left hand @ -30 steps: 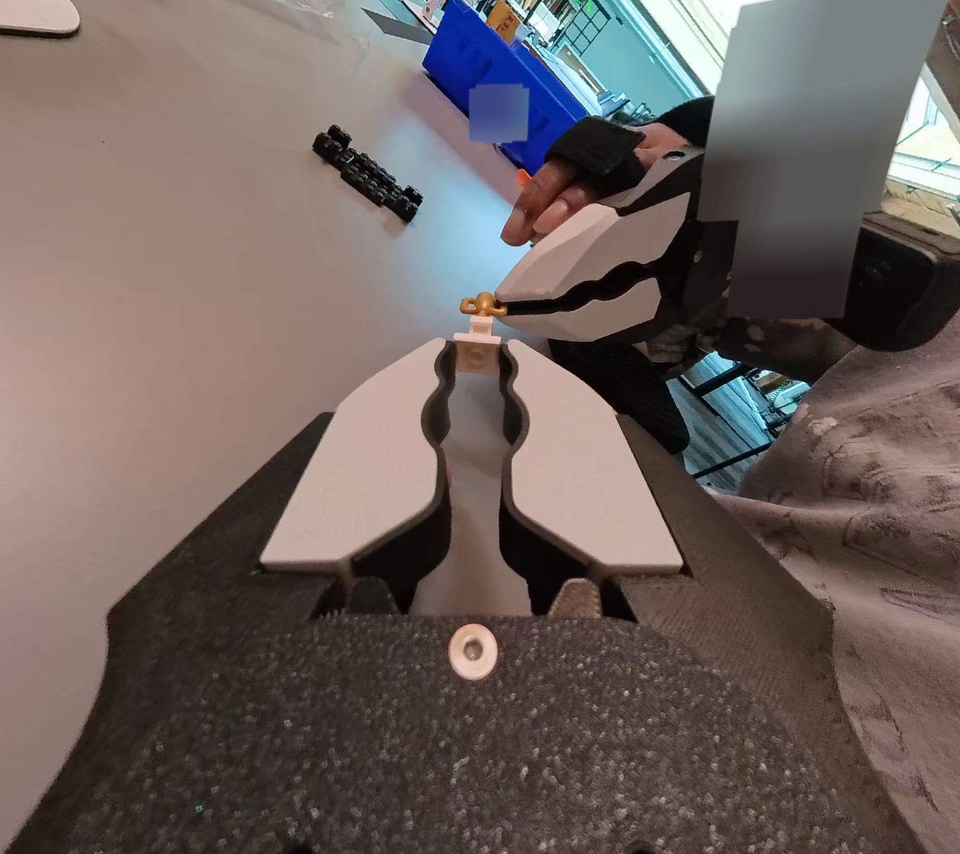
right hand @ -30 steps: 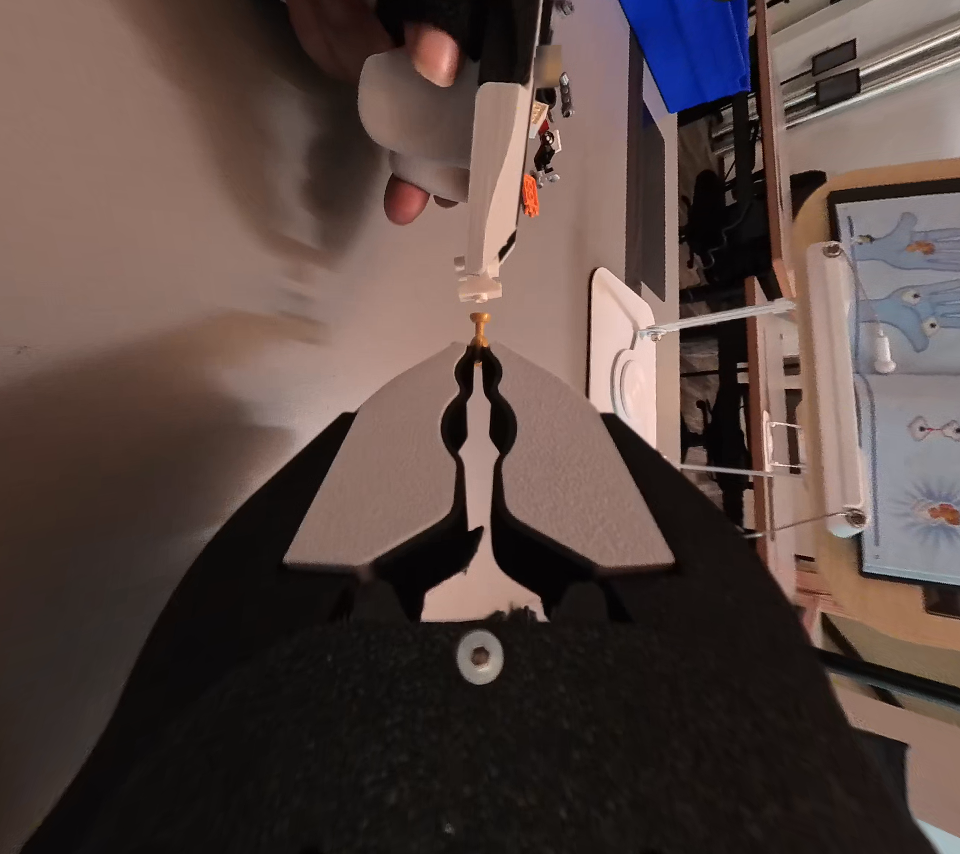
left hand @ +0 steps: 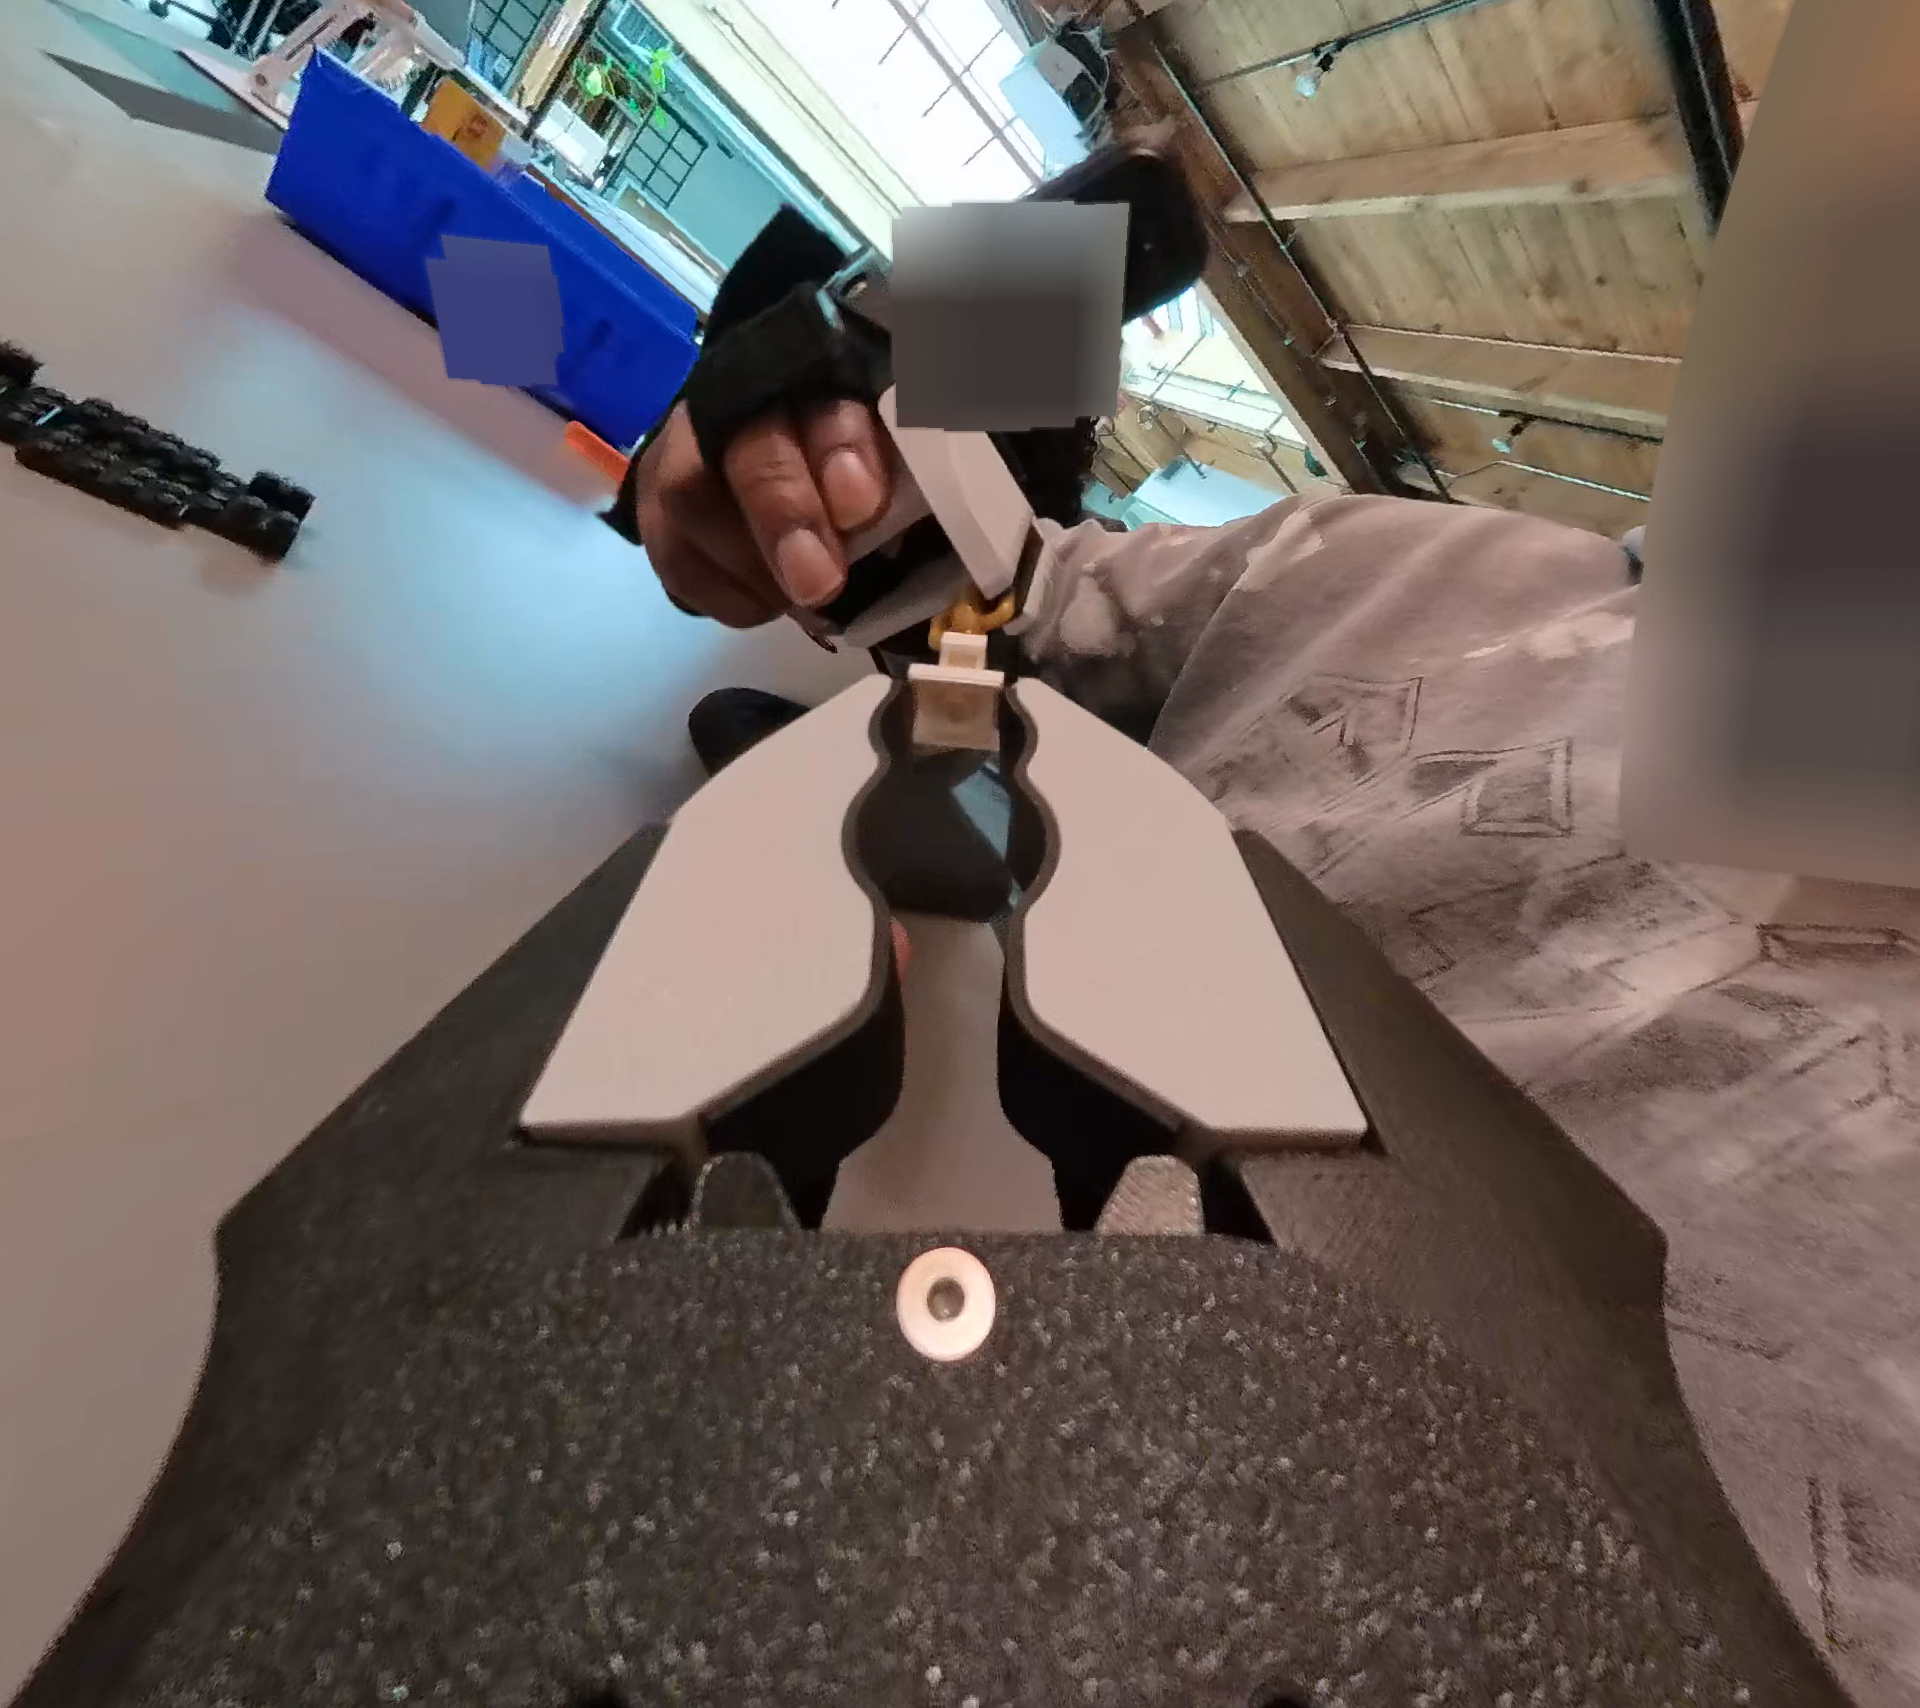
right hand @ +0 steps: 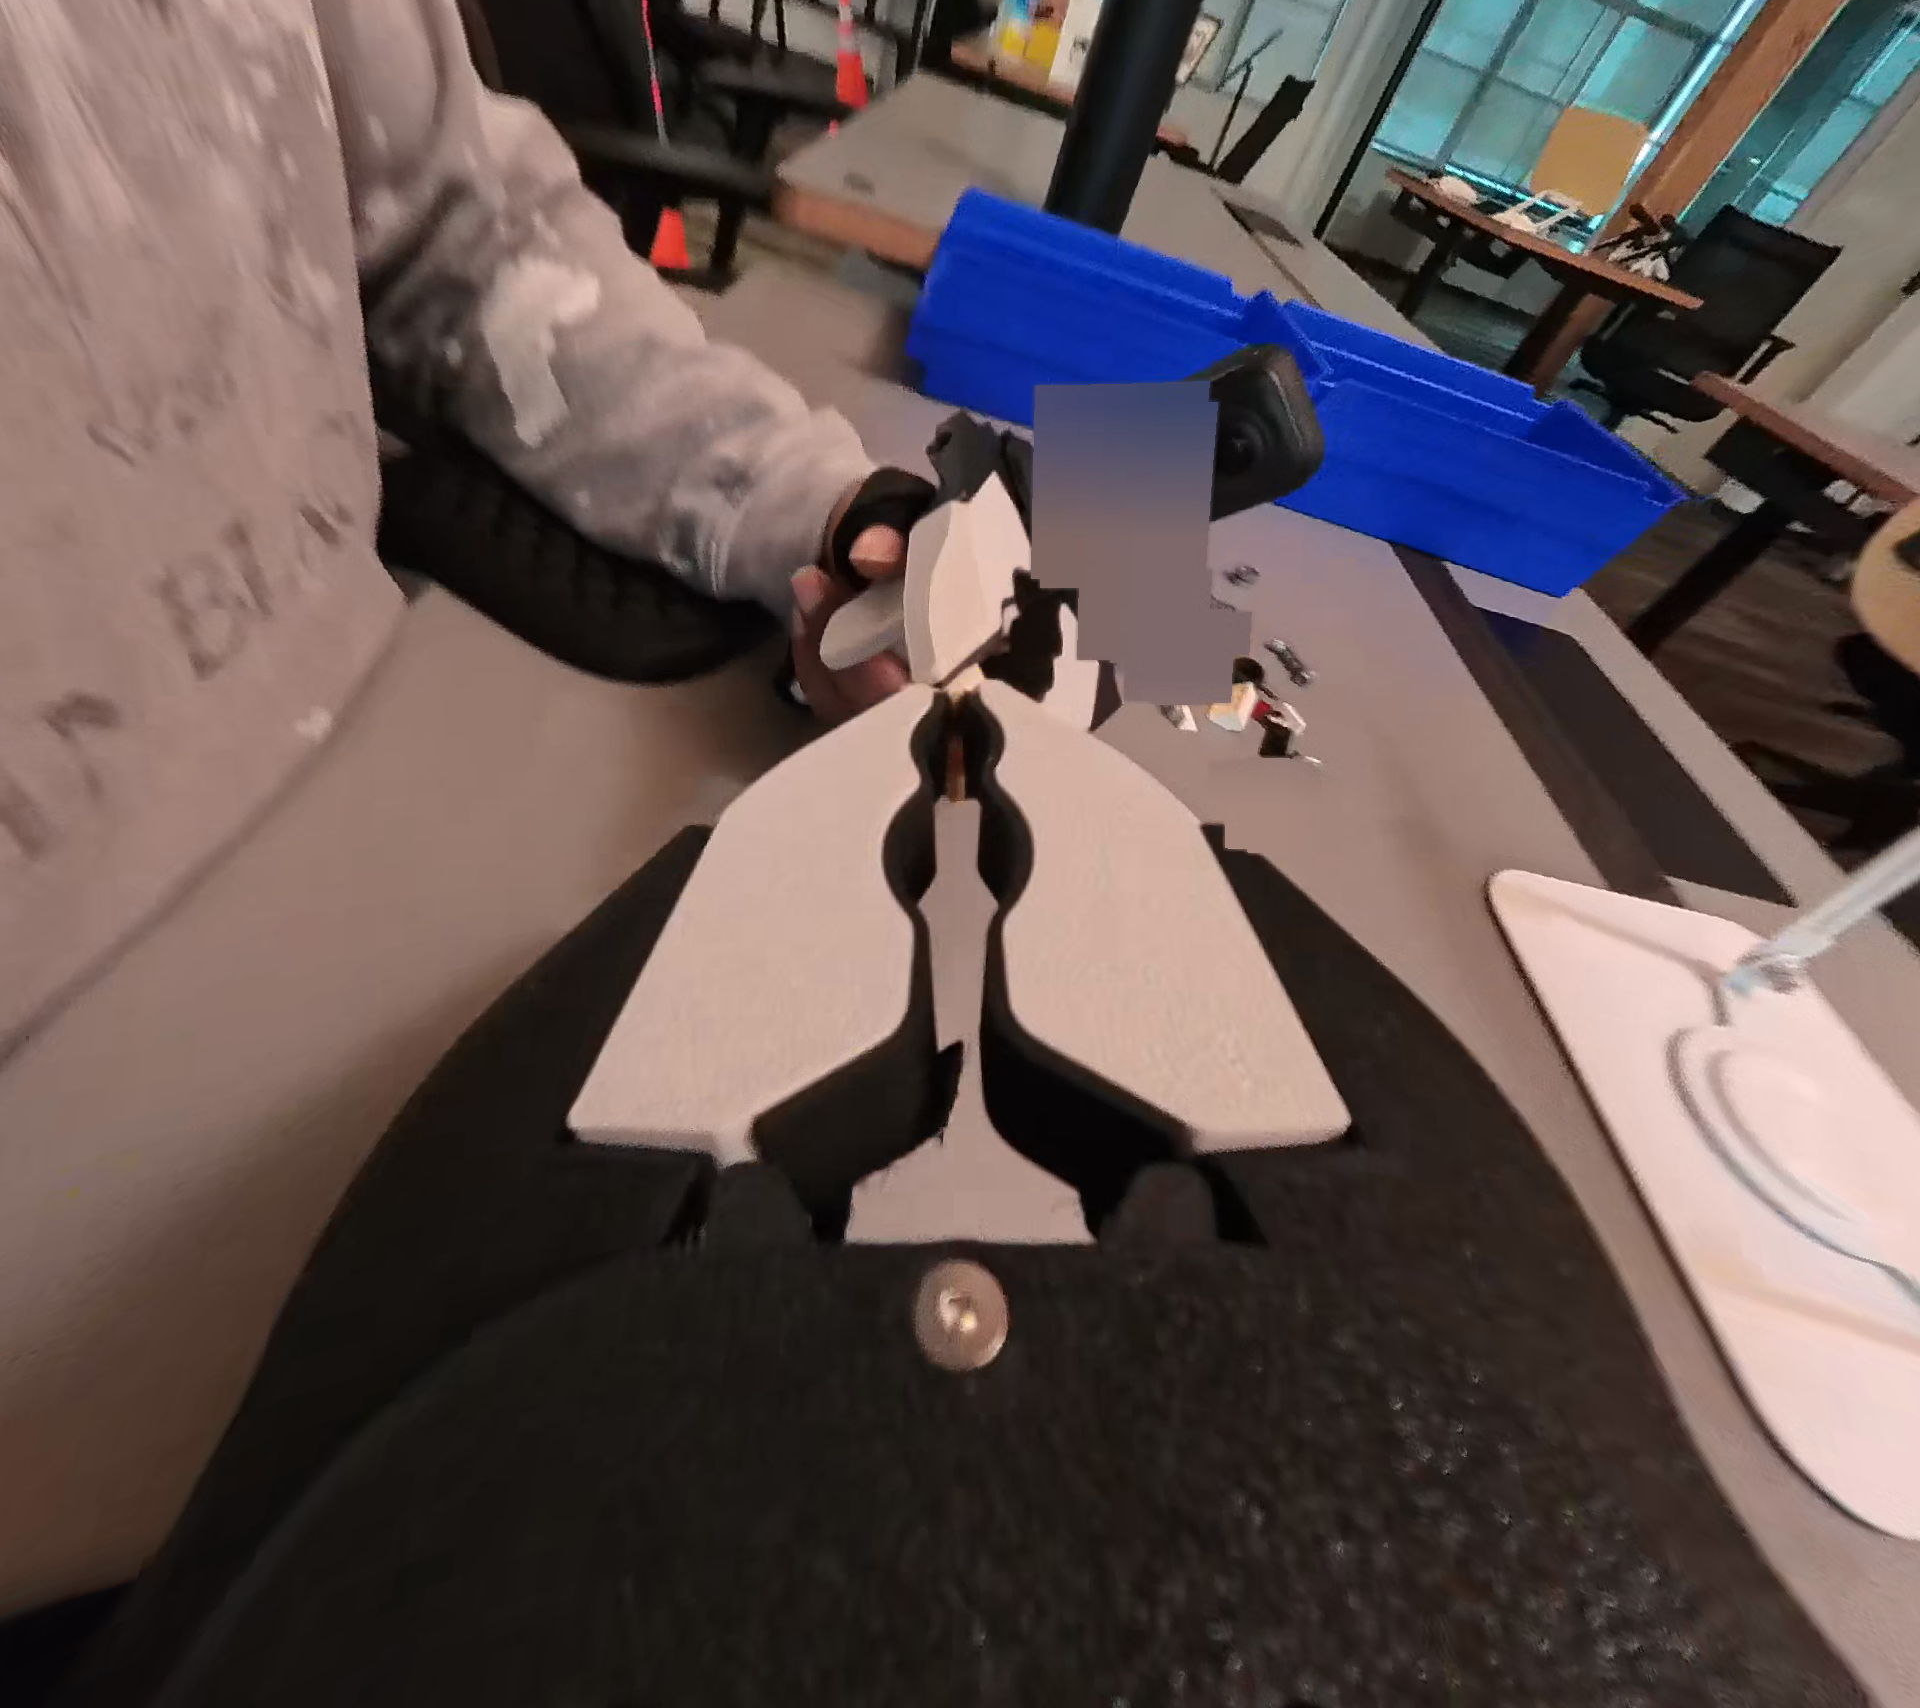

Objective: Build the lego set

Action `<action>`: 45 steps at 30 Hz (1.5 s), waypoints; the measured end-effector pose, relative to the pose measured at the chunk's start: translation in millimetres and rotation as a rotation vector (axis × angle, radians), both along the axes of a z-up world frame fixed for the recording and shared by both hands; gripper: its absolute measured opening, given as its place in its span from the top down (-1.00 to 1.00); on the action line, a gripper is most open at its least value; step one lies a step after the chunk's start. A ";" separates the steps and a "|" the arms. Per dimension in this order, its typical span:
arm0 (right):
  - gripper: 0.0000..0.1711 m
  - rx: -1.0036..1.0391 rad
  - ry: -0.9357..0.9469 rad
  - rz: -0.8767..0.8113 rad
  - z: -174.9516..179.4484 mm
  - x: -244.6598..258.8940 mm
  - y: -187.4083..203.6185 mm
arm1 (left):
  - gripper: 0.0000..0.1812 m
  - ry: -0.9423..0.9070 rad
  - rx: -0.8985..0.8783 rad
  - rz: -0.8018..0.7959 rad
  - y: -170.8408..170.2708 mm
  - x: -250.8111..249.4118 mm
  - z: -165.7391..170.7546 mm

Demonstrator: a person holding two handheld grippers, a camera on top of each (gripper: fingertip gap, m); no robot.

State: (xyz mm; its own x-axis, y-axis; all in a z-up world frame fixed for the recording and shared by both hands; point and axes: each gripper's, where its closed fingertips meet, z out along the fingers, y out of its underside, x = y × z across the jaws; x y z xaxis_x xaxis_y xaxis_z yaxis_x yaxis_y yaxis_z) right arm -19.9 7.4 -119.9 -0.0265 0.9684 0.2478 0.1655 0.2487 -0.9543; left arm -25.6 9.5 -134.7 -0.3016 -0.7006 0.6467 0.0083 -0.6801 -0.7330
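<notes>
Left gripper (left hand: 951,702) grips white clip (left hand: 954,708) | right gripper (right hand: 956,744) grips gold piece (left hand: 977,616) | gap now closed, pieces touching | seating likely next

I've got a pale grey table (left hand: 260,827) under me. A black studded lego strip (left hand: 145,463) lies on it to my left, and a blue bin (right hand: 1351,411) sits near the far edge with a small orange piece (left hand: 594,447) just beside it. Loose small lego parts (right hand: 1262,692) are scattered mid-table, and a white flat base (right hand: 1714,1118) rests at the right.
</notes>
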 end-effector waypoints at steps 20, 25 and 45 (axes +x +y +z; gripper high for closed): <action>0.97 -0.331 0.277 -0.029 16.7 -3.3 6.9 | 0.83 -0.052 0.039 0.100 5.1 -4.0 16.0; 0.97 -0.378 0.333 -0.009 20.3 -3.2 6.0 | 0.82 -0.073 0.024 0.094 4.1 -4.0 19.0; 0.91 0.015 -0.102 -0.195 -3.0 -3.3 18.1 | 0.83 0.035 0.175 0.173 11.2 -4.5 11.0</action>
